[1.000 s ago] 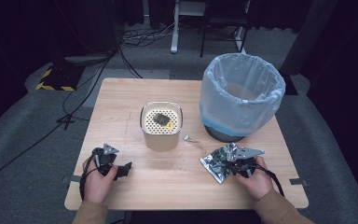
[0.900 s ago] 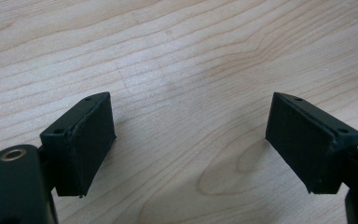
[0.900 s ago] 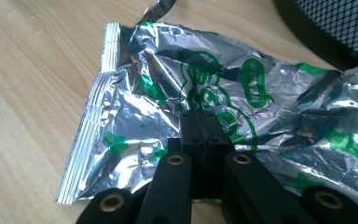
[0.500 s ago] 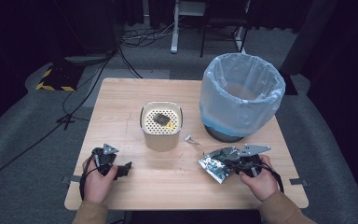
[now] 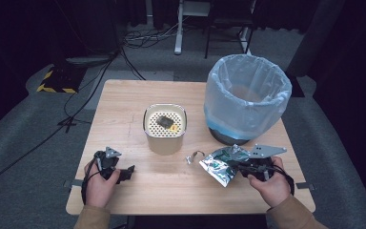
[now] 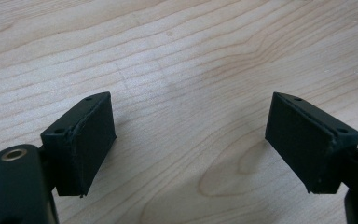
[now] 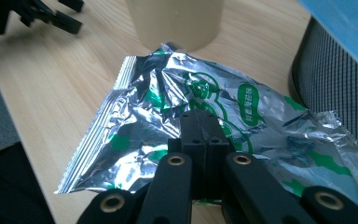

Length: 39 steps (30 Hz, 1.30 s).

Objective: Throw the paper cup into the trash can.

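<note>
High view: the wooden bench [image 5: 124, 109] carries a bin with a blue liner [image 5: 248, 102] and a beige canister [image 5: 166, 130]. Near the bin, the right hand-held gripper [image 5: 234, 164] pinches a crumpled foil packet [image 5: 219, 166], apparently lifted slightly. The left hand-held gripper [image 5: 128, 172] rests open, well apart.
</note>
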{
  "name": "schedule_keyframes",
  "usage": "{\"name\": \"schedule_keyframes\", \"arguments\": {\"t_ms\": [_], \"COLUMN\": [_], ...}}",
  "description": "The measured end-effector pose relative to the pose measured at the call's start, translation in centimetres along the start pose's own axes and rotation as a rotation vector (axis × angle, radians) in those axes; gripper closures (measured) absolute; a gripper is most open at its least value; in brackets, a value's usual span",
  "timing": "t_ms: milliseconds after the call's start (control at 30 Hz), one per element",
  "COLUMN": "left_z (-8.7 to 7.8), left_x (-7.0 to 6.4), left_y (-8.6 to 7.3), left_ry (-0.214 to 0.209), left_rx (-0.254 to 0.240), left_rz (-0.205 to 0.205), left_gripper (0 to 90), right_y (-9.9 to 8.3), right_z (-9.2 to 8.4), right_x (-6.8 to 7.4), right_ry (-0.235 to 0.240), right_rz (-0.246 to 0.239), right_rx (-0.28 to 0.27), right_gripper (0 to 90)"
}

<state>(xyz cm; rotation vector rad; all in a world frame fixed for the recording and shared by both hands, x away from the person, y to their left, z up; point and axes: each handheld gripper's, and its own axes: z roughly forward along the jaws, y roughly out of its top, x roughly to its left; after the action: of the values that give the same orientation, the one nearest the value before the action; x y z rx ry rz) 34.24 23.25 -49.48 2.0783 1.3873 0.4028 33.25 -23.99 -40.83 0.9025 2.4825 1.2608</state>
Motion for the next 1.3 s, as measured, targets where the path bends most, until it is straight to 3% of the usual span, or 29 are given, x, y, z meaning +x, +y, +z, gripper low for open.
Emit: {"name": "schedule_keyframes", "arguments": {"t_ms": [267,533,733,1300], "left_z": [0.2,0.6,0.7,0.8], "left_x": [0.1,-0.1,-0.1,-0.1], "left_y": [-0.1,-0.3,-0.5,-0.3], "left_ry": [0.000,0.027,0.031,0.031], "left_rx": [-0.013,-0.045,-0.066,-0.062], "left_rz": [0.010,0.034,0.034,0.035], "left_gripper": [15.1,12.4,11.6,10.3], "right_y": [1.6,3.0,4.0,7.0], "right_z": [-1.8,-3.7,-5.2,-8.7], "right_x": [1.4,2.6,2.9,3.5], "right_ry": [0.021,0.017,0.007,-0.037], "right_rz": [-0.019,-0.045,-0.068,-0.106], "right_rx": [-0.049,-0.090,-0.121,-0.199], "right_gripper": [90.0,90.0,90.0,90.0]}}
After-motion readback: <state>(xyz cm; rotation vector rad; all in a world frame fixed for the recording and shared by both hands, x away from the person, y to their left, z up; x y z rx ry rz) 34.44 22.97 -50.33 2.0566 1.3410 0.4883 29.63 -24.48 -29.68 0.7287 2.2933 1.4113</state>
